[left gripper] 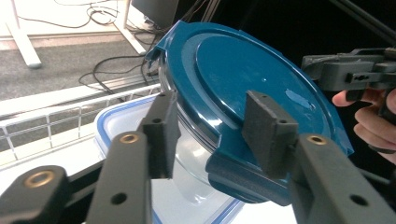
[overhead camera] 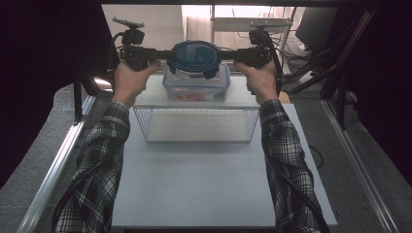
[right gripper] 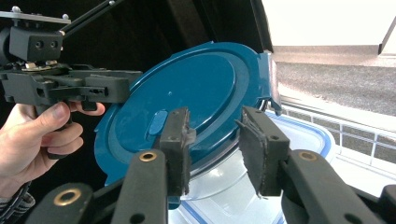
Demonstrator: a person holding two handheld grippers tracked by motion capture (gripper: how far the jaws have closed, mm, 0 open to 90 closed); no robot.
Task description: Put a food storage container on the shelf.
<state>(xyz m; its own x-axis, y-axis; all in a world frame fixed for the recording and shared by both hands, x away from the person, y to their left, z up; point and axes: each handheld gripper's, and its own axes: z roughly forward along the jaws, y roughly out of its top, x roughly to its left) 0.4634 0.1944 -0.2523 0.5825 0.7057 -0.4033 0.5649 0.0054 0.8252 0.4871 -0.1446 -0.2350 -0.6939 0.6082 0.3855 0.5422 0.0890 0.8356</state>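
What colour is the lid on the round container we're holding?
Dark teal-blue lid; the right gripper view shows it best.

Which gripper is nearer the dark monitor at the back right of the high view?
Right. The right gripper holds the round container on its right side, towards the monitor; the left gripper grips the opposite side, farther from it.

A white wire basket [overhead camera: 197,124] sits on the white tabletop [overhead camera: 204,184] — a clear rectangular container [overhead camera: 197,86] with orange contents stands just behind the basket. Beyond the basket, cables [left gripper: 112,70] trail across the floor.
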